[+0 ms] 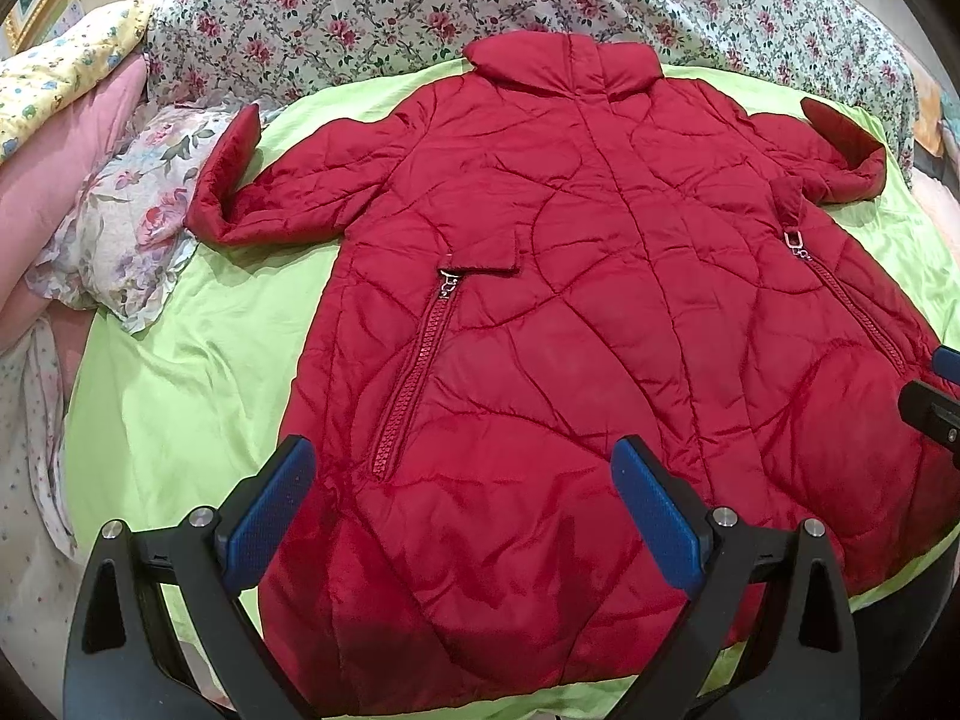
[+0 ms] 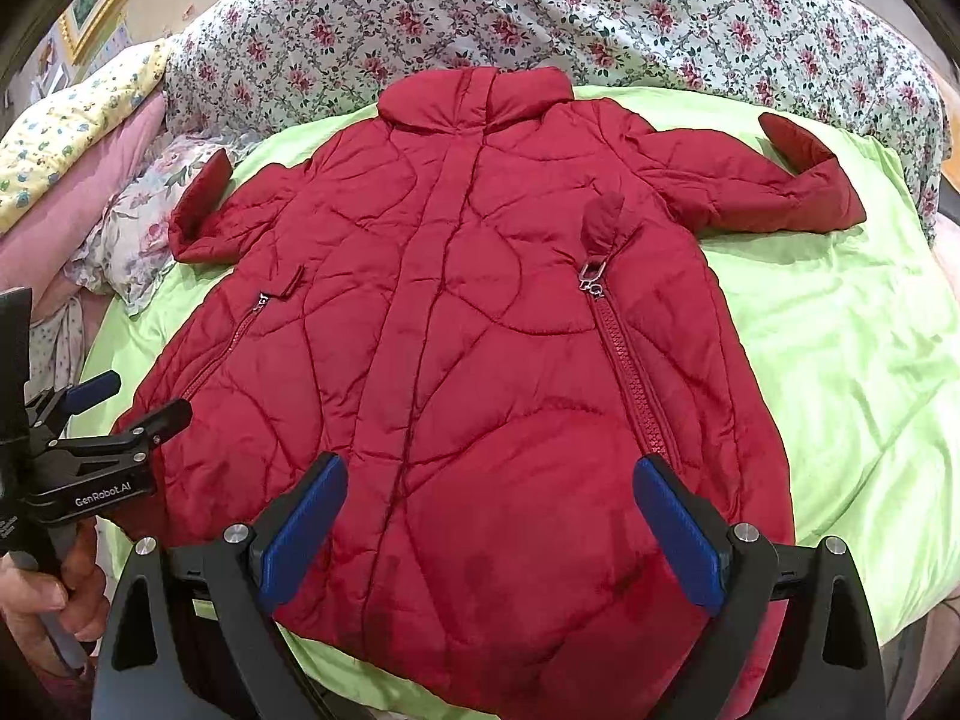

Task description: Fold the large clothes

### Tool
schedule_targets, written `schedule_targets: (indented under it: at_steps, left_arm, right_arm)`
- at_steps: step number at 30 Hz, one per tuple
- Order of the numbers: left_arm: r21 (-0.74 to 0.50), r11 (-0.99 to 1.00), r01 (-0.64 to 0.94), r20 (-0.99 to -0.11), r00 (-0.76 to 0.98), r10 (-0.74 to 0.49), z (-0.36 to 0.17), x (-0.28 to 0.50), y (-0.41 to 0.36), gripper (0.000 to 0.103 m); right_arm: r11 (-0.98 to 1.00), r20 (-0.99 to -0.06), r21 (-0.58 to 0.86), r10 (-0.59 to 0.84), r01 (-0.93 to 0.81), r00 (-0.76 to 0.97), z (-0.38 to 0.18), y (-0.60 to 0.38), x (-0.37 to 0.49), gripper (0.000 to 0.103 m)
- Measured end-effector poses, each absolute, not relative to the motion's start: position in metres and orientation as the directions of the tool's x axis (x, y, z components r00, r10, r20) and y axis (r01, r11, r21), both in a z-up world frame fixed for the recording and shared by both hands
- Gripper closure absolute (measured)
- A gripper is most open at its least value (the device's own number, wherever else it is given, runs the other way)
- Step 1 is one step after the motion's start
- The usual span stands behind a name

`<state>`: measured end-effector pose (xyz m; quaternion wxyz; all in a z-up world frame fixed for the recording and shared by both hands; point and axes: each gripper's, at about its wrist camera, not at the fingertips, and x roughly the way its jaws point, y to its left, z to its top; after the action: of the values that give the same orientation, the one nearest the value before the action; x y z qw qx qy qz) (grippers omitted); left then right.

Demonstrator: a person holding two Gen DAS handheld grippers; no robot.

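Note:
A red quilted coat (image 1: 570, 300) (image 2: 480, 348) lies flat, front up, on a lime-green sheet (image 1: 180, 372) (image 2: 840, 360). Its collar points away from me and both sleeves are spread out with the cuffs turned up. Two zipped pockets show on its front. My left gripper (image 1: 465, 474) is open, hovering over the hem's left part, nothing between its blue pads. My right gripper (image 2: 489, 495) is open above the hem's right part, also holding nothing. In the right wrist view the left gripper (image 2: 129, 399) shows at the coat's left edge, held by a hand (image 2: 42, 606).
A floral quilt (image 1: 420, 6) (image 2: 540, 12) is bunched behind the collar. Pillows, one pink (image 1: 54, 180), one yellow-patterned (image 1: 66, 72) and one floral (image 1: 132, 210), are piled at the left. A gold picture frame (image 2: 102, 0) hangs on the wall at the far left.

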<state>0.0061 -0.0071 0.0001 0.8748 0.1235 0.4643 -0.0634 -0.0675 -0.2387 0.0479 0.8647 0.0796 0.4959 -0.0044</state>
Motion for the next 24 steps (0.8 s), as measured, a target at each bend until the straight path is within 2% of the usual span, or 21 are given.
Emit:
schedule_targets:
  at_steps: [9,24]
  left_arm:
    - [0.197,0.953,0.231,-0.85,0.524,0.048,-0.005,0.013,-0.01,0.003]
    - [0.116,0.967,0.228,-0.837,0.546,-0.028,-0.006,0.03,-0.005,0.003]
  right_arm:
    - [0.988,-0.841,0.127,0.064,0.083,0.537,0.048,-0.24,-0.065,0.006]
    - [0.979,-0.816,0.144,0.036,0.143,0.577,0.059,-0.276,-0.052,0.006]
